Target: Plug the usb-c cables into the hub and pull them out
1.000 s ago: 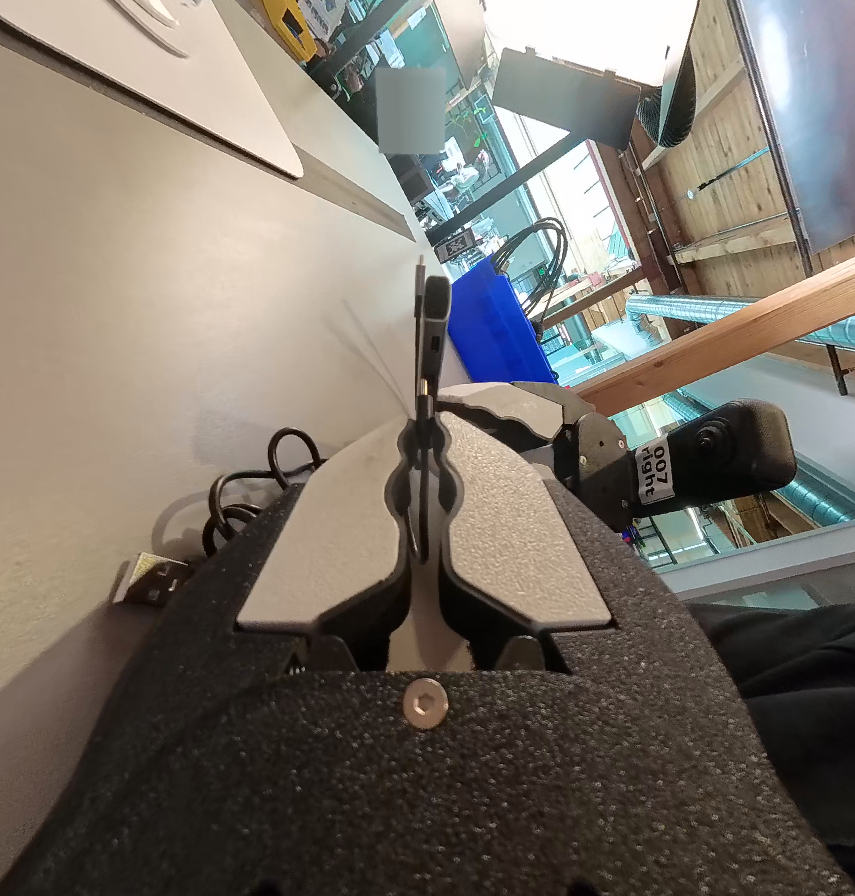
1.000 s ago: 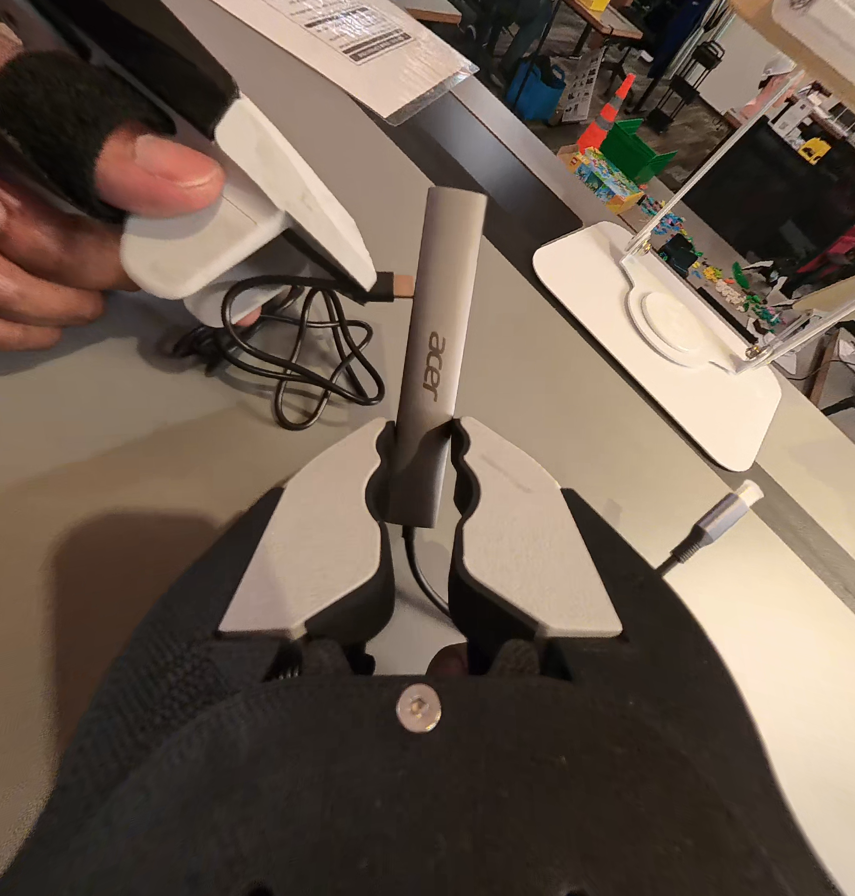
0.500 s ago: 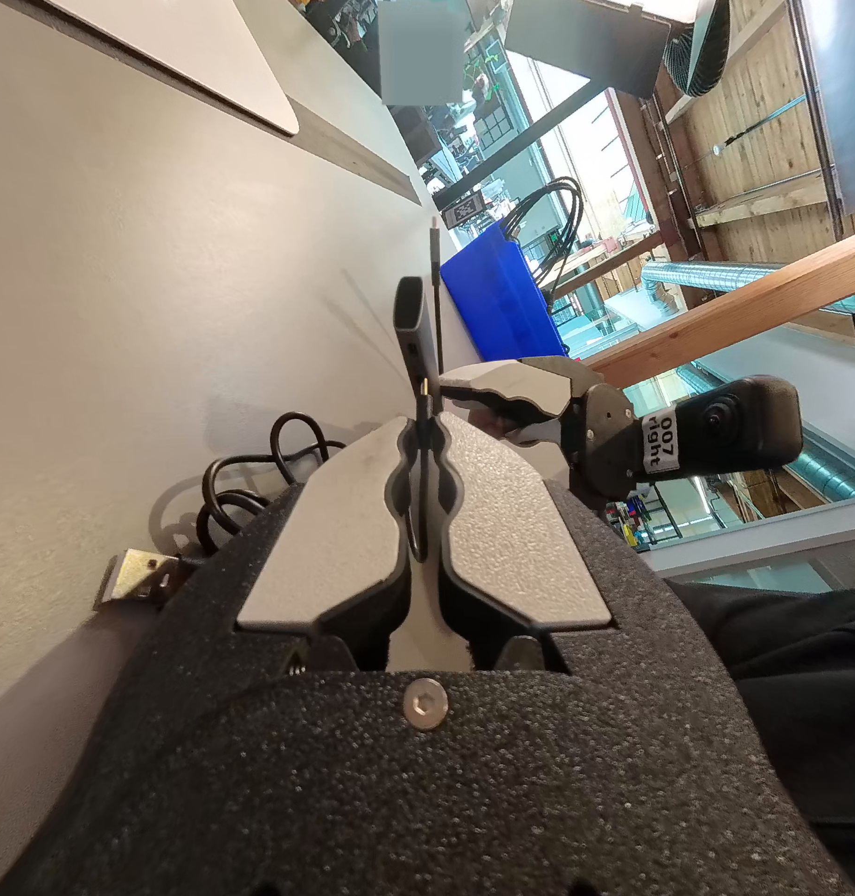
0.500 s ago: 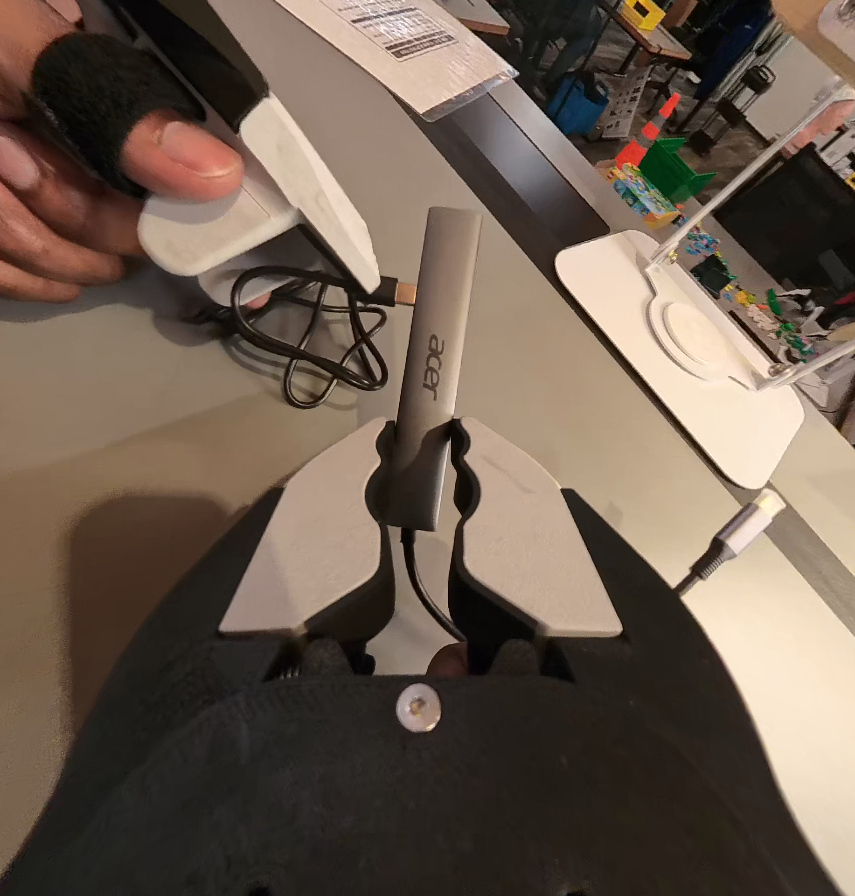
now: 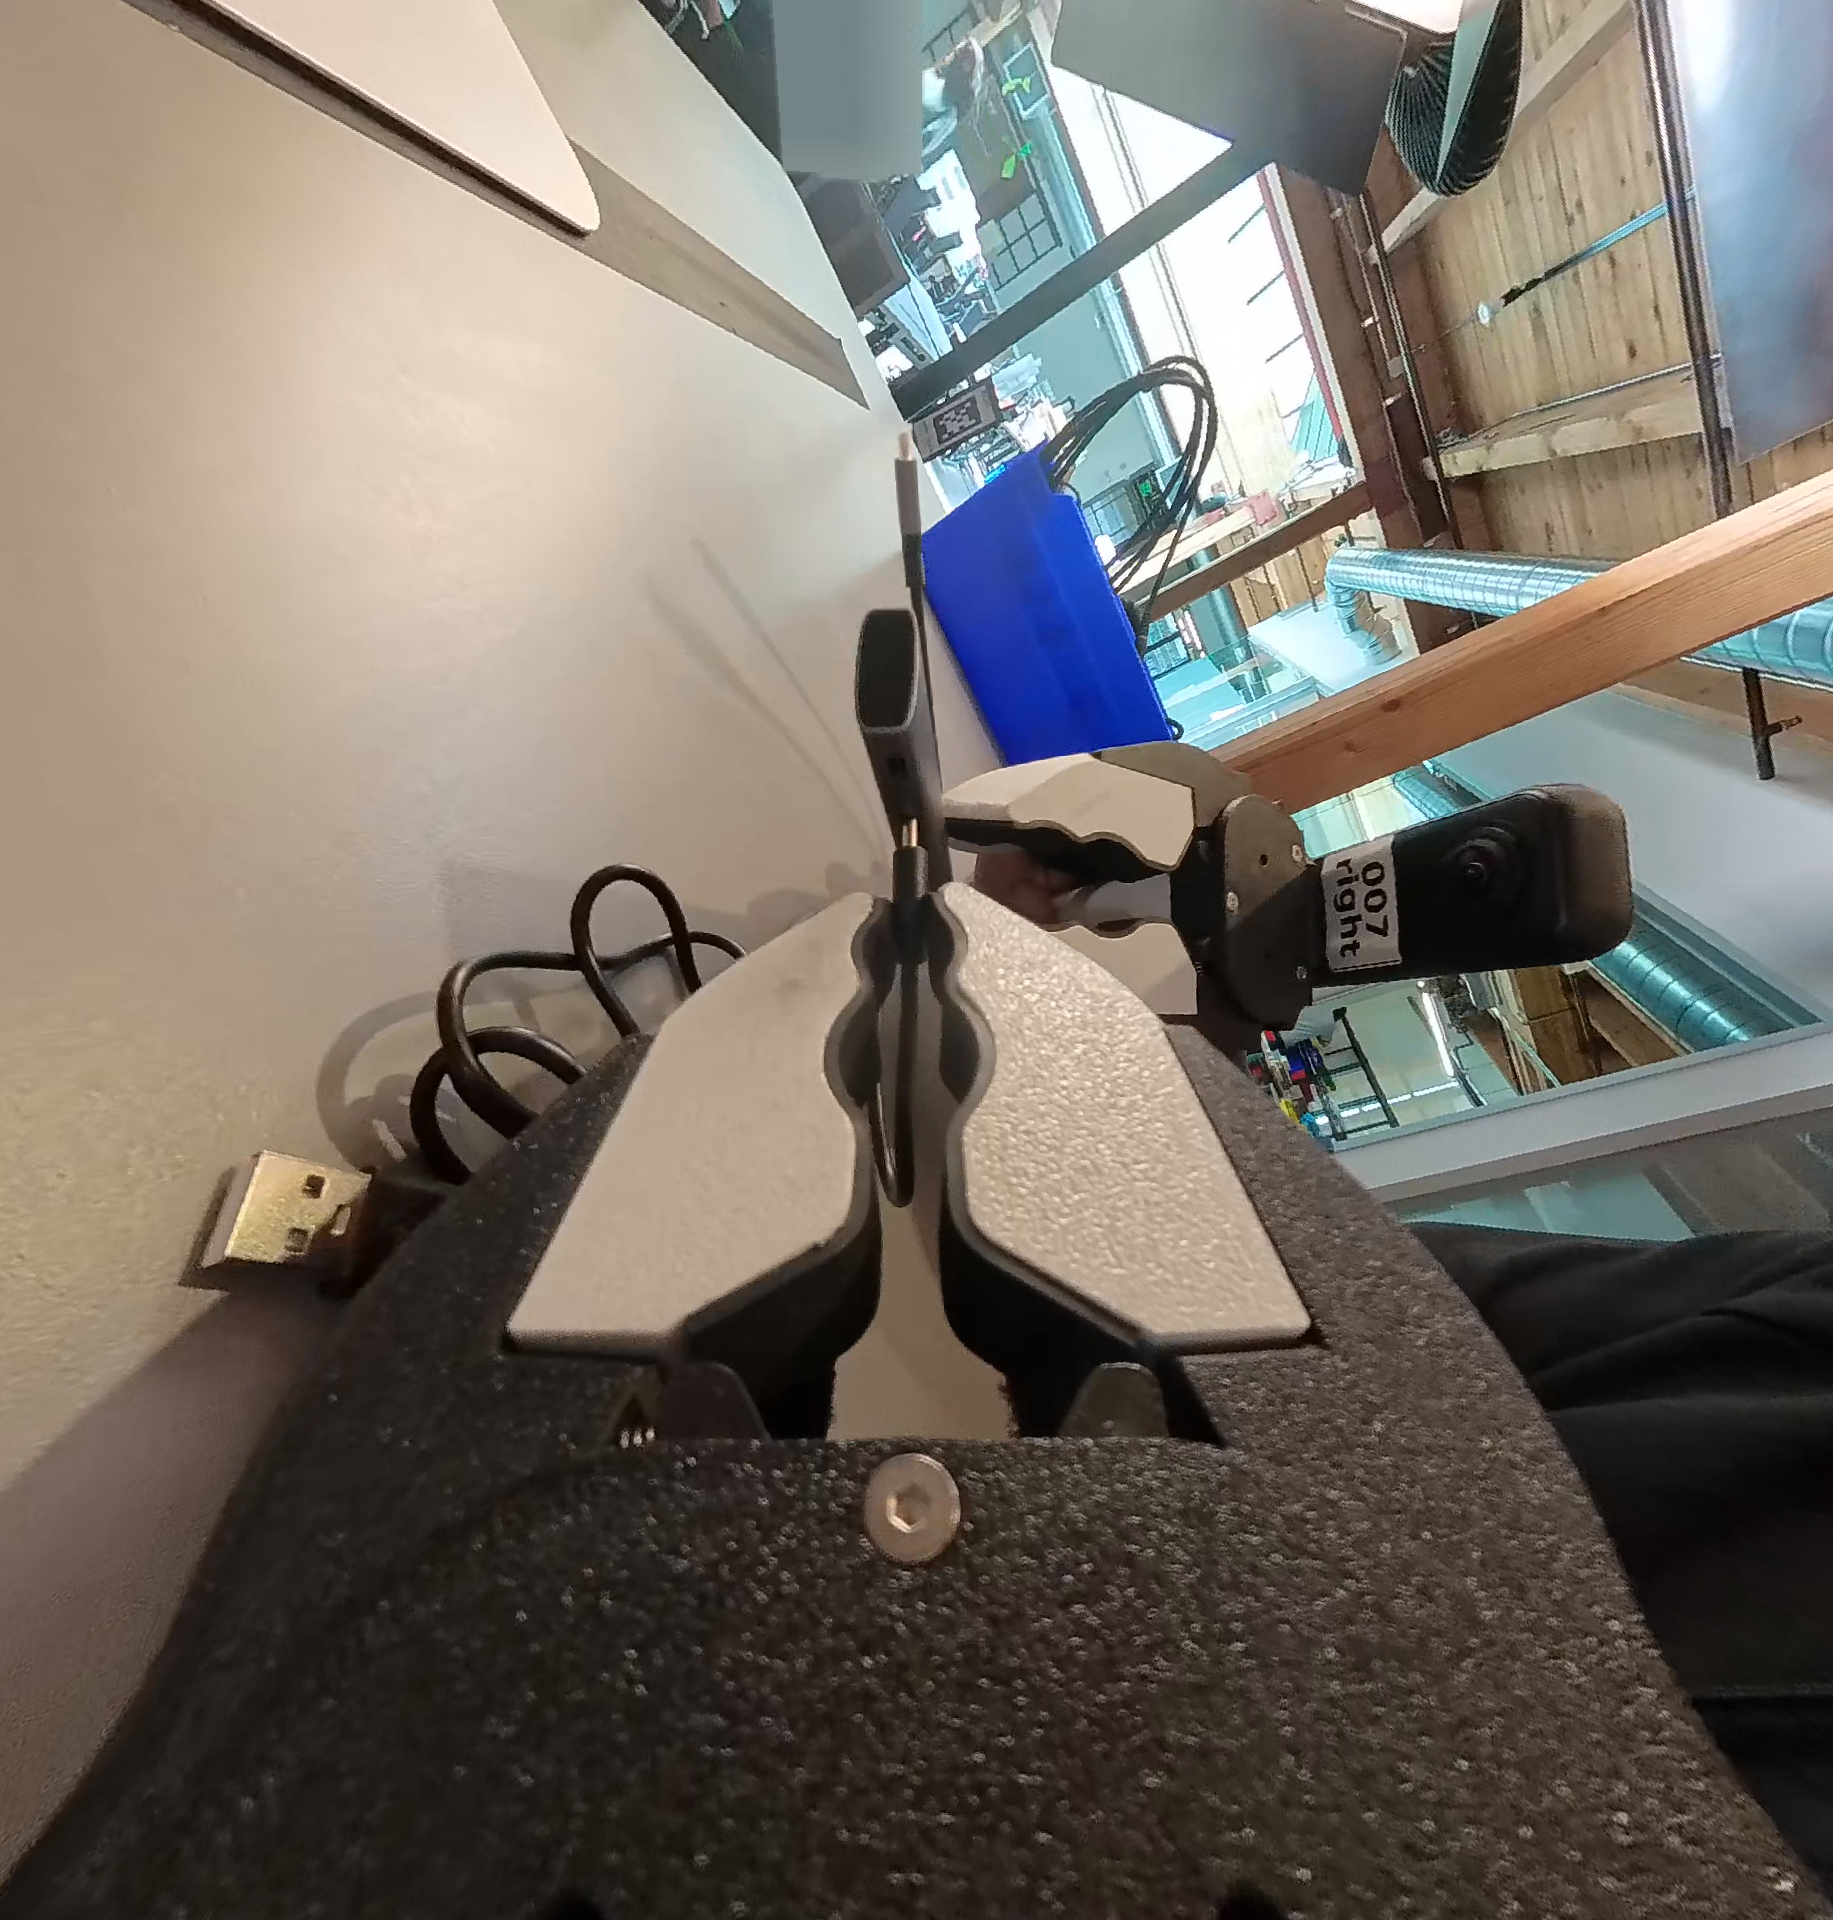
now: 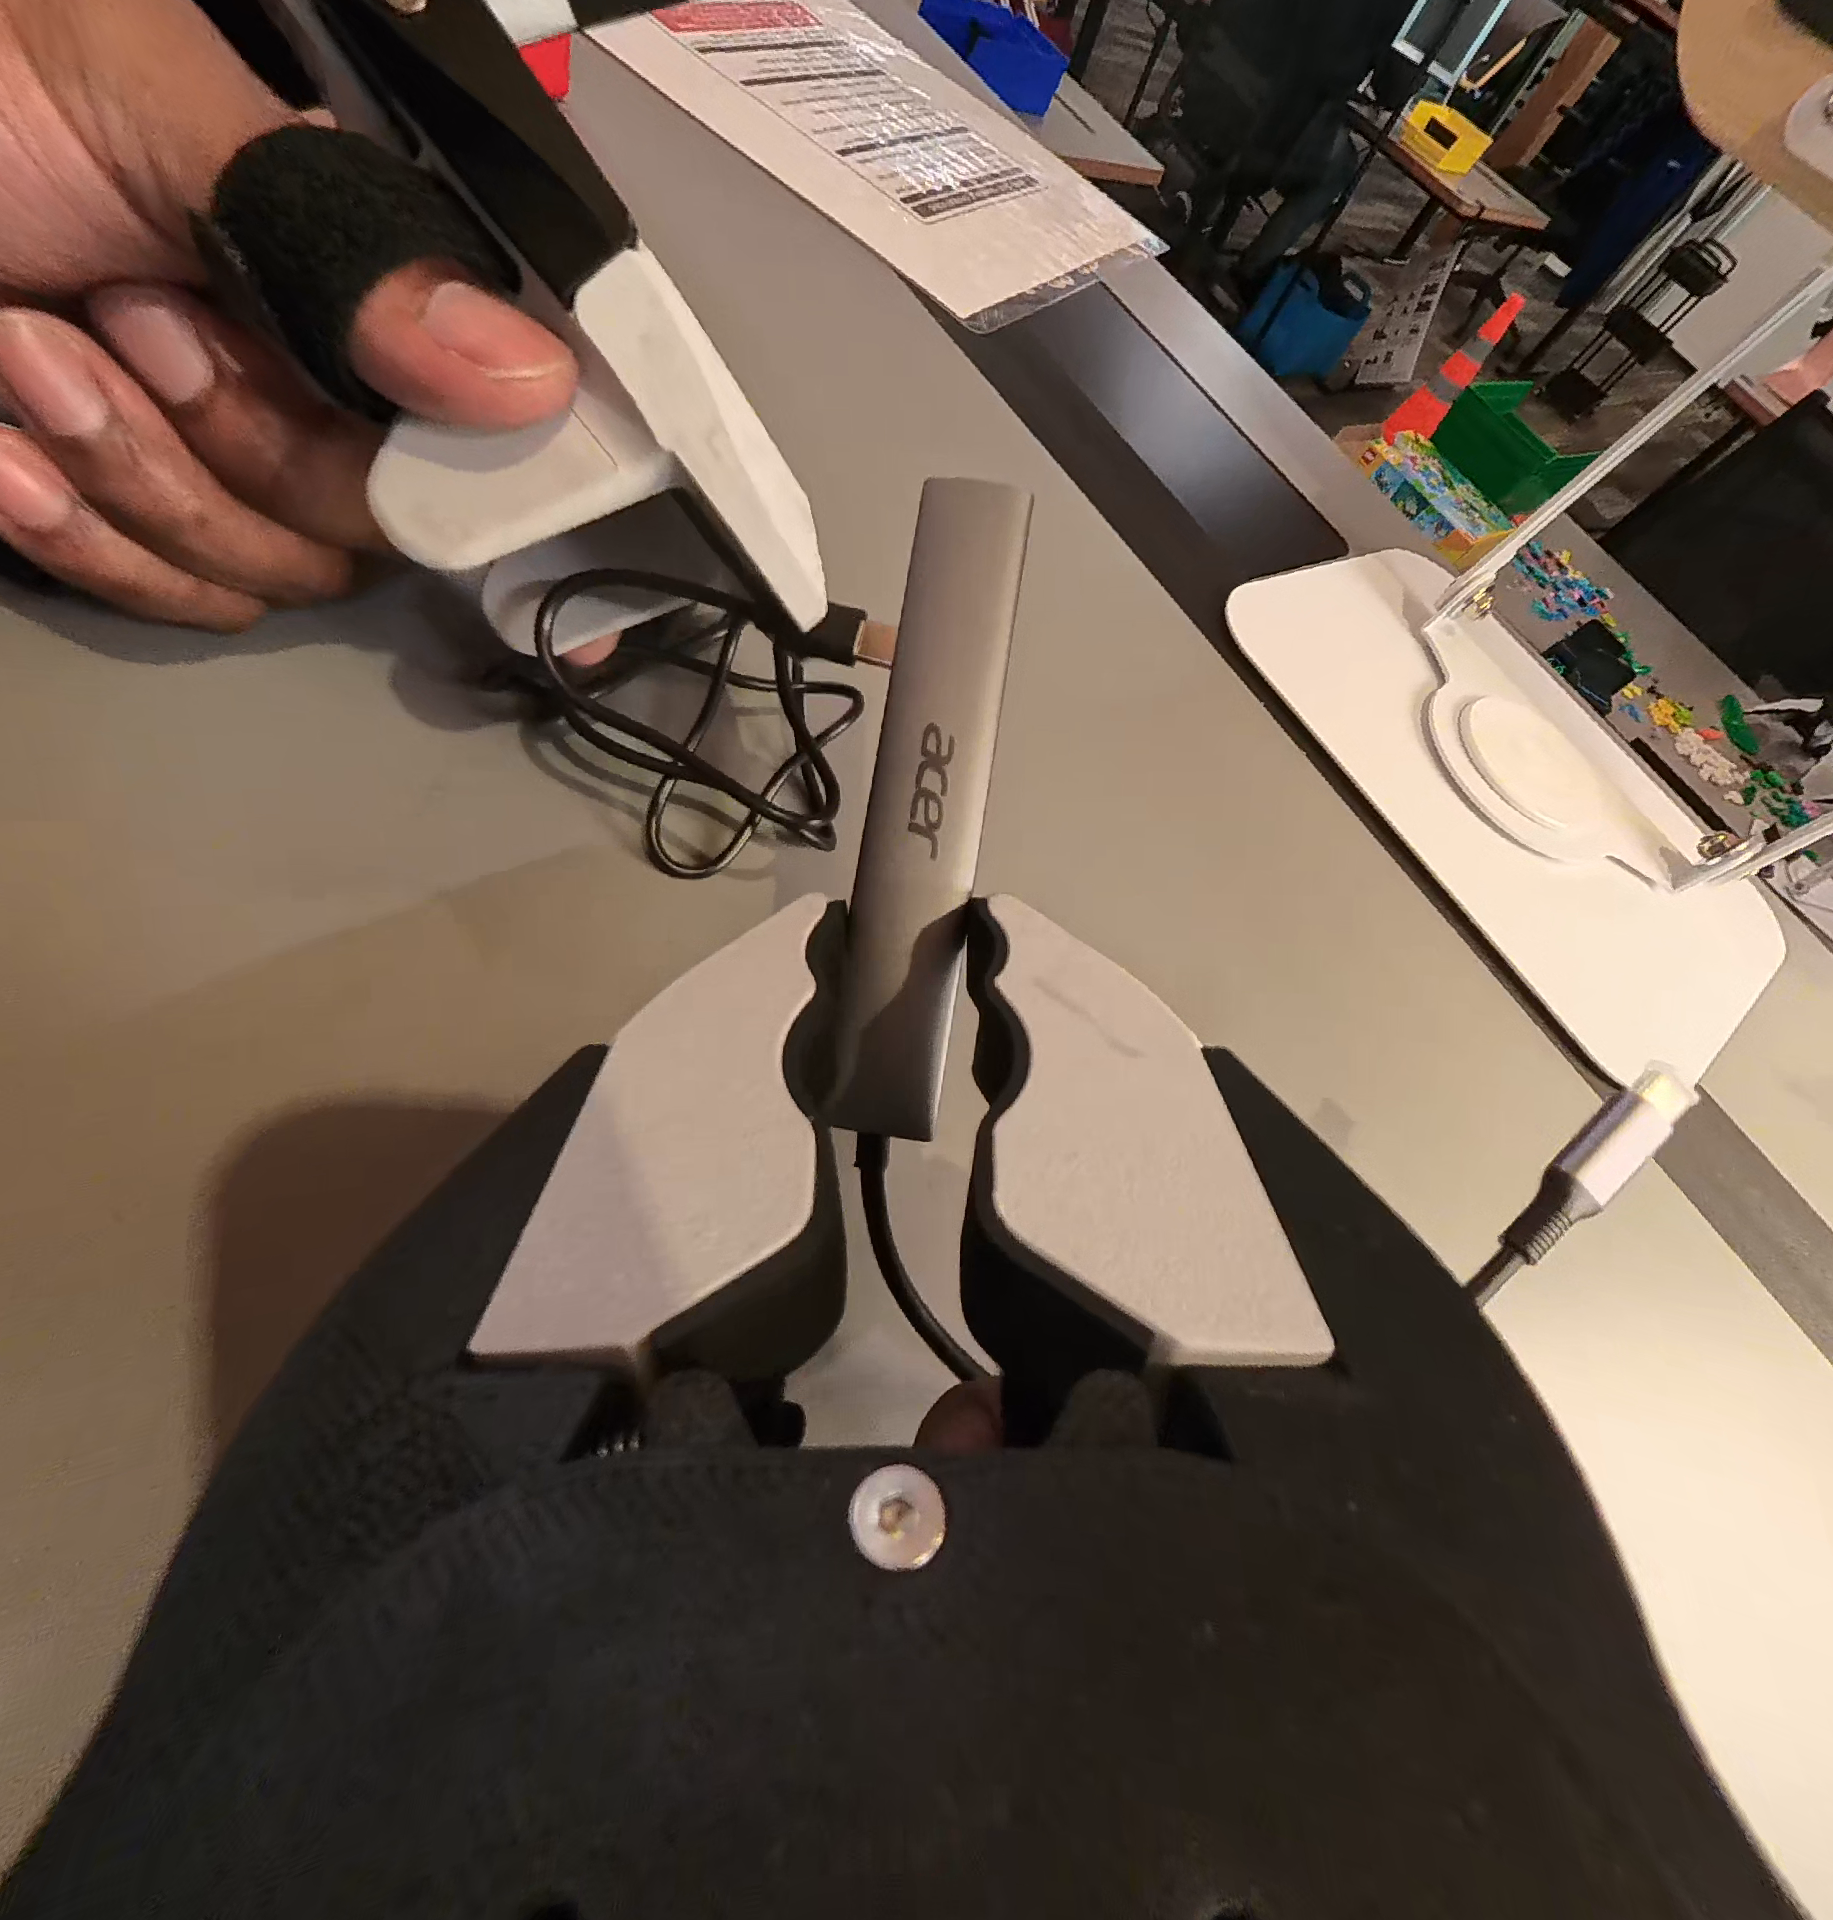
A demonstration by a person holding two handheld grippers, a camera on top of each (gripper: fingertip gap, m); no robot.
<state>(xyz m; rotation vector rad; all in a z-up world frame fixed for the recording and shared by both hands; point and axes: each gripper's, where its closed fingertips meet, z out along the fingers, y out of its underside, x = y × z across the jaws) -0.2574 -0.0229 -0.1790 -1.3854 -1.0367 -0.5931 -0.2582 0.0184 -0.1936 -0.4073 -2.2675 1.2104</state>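
Note:
My right gripper (image 6: 896, 914) is shut on the lower end of a grey hub (image 6: 943, 727), which it holds above the table, pointing away from me. My left gripper (image 5: 910, 909) is shut on the black USB-C cable plug (image 5: 910, 862). In the right wrist view the left gripper (image 6: 787, 582) comes in from the left. The plug's metal tip (image 6: 876, 649) meets the hub's left side, with part of the metal still showing. The hub (image 5: 896, 717) shows edge-on in the left wrist view, with the right gripper (image 5: 995, 821) behind it.
The black cable's loose coil (image 6: 725, 748) lies on the grey table (image 6: 268, 883), with its USB-A plug (image 5: 278, 1226) beside my left gripper. The hub's own cable ends in a silver plug (image 6: 1618, 1143) at the right. A white stand base (image 6: 1494, 790), a laminated sheet (image 6: 891, 135) and a blue bin (image 5: 1037, 613) lie beyond. There is about 5 centimeters between the tips of the two grippers.
The left gripper has brought the black plug in against the hub's side, closing a small gap. Both grippers have stayed shut on what they hold.

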